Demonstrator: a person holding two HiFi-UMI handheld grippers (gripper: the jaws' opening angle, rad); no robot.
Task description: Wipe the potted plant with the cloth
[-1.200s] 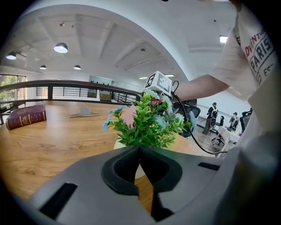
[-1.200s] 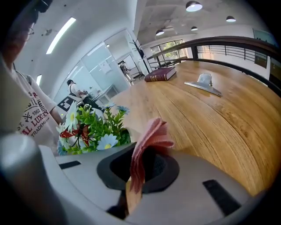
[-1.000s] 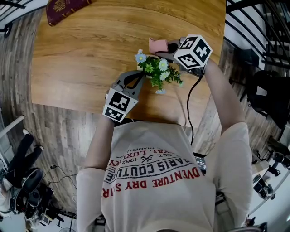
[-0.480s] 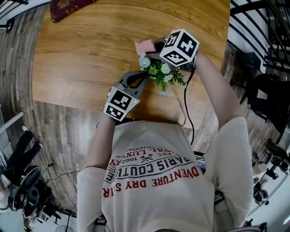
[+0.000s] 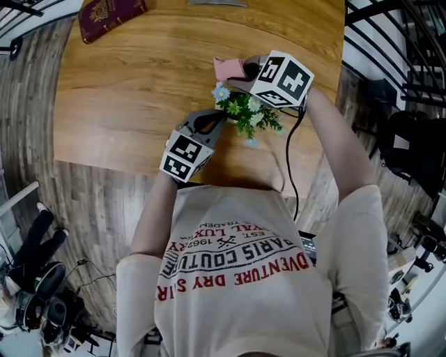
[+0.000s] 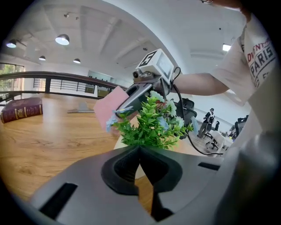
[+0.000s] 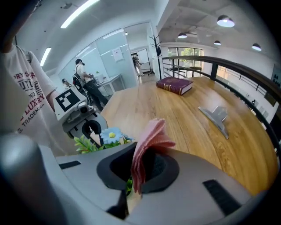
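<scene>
- The plant is small and green, with blue and white flowers
- It stands near the table's front edge, close to the right edge
- The left gripper is closed, tips at the plant's foot
- The right gripper pinches a pink cloth by the flowers
- Bare wood lies to the left; a book sits at the far left corner

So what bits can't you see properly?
- Pot of the potted plant: head view, under its leaves; left gripper view, mostly behind the left gripper.
- Whether the cloth touches the leaves: left gripper view, leaves overlap it; right gripper view, the right gripper blocks it.
- Gold print on the book: head view, too small.
- Metal piece: head view, cut off by the top edge.
</scene>
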